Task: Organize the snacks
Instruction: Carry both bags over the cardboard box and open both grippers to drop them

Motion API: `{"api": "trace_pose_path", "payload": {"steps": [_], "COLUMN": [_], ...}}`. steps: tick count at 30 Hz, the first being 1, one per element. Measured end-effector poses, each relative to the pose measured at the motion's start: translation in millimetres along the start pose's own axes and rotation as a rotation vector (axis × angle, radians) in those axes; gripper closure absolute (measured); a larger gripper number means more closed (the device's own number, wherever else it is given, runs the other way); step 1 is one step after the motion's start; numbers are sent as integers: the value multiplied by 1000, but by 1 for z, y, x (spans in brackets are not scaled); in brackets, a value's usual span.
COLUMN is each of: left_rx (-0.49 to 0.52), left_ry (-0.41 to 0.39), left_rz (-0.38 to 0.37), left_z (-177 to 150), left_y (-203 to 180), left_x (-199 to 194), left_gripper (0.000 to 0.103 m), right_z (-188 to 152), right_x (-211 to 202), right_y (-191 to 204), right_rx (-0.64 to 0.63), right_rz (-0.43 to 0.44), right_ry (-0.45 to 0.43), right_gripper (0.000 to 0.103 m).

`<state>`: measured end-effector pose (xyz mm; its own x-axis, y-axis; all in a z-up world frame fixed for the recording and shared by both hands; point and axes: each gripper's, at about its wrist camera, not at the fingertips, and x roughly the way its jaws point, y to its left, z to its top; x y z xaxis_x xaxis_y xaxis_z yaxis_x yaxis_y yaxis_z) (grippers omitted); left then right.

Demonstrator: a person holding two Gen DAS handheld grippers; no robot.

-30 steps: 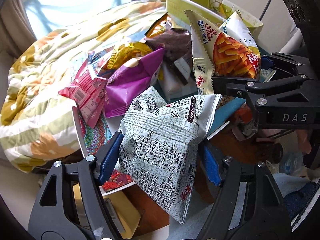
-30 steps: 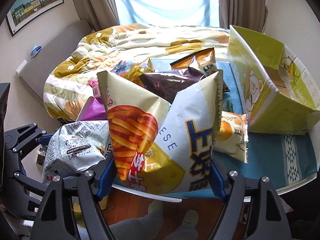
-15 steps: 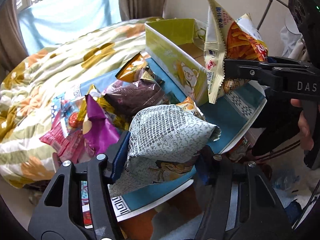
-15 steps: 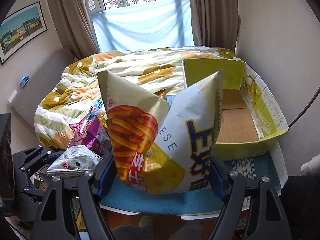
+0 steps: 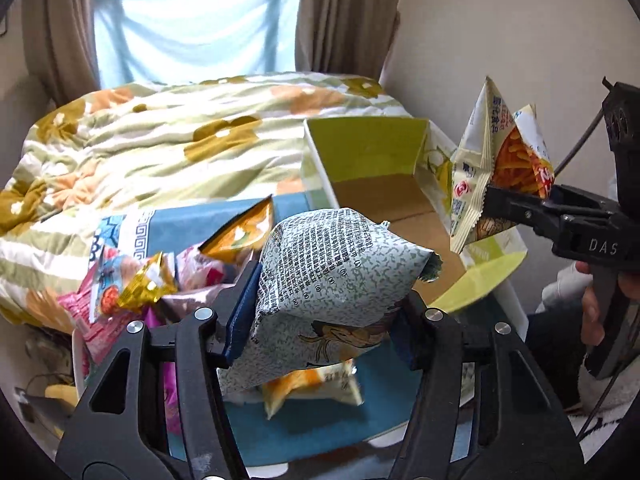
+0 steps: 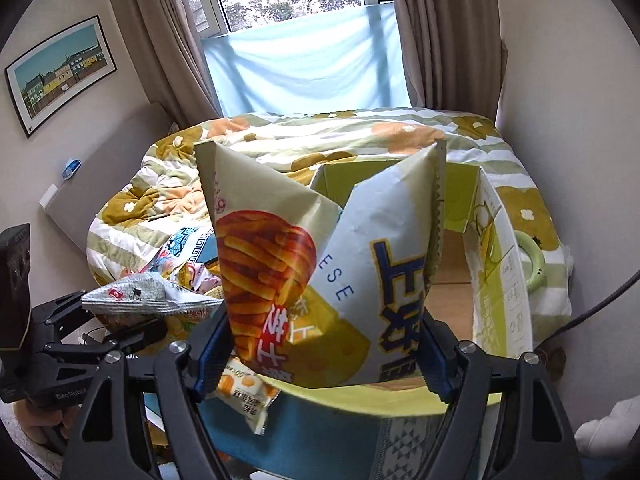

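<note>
Two bags in transit. Left gripper clenched on a grey printed snack bag, its jaws having just closed in on it; right gripper grasping a cheese-stick bag. Both are held just short of the green cardboard box, which looks empty. Several packets remain on the table. Box floor partly hidden; packet count unclear.

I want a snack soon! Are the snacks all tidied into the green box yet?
Not yet. The green box looks empty. The left gripper holds a grey bag, the right gripper a cheese stick bag. More packets wait on the table.
</note>
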<state>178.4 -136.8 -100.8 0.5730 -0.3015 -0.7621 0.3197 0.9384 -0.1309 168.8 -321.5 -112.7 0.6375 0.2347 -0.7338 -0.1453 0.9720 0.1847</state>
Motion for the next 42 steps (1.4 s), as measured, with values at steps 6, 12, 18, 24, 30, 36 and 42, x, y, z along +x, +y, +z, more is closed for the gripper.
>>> {"api": "trace_pose_path", "payload": {"steps": [6, 12, 18, 24, 30, 36, 42], "left_rx": [9, 27, 70, 71, 53, -1, -10], "left_ry": [-63, -16, 90, 143, 159, 140, 133], "left_rz": [-6, -47, -62, -13, 5, 29, 70], "left_z": [65, 119, 145, 144, 130, 115, 105], "left_y": [-42, -66, -79, -73, -56, -40, -35], "left_x": [25, 86, 159, 198, 189, 160, 144], "left_gripper": [49, 49, 49, 2, 0, 0, 0], "right_z": [30, 47, 52, 54, 56, 66, 88], "right_x": [8, 20, 37, 55, 72, 84, 112], "right_y": [-49, -88, -117, -134, -142, -133, -124], "right_rx": [-10, 29, 89, 138, 149, 92, 53], "right_rz": [20, 9, -30, -62, -80, -56, -3], "right_ry": [14, 36, 74, 121, 145, 152, 191], "right_gripper": [27, 27, 27, 27, 25, 23, 23]}}
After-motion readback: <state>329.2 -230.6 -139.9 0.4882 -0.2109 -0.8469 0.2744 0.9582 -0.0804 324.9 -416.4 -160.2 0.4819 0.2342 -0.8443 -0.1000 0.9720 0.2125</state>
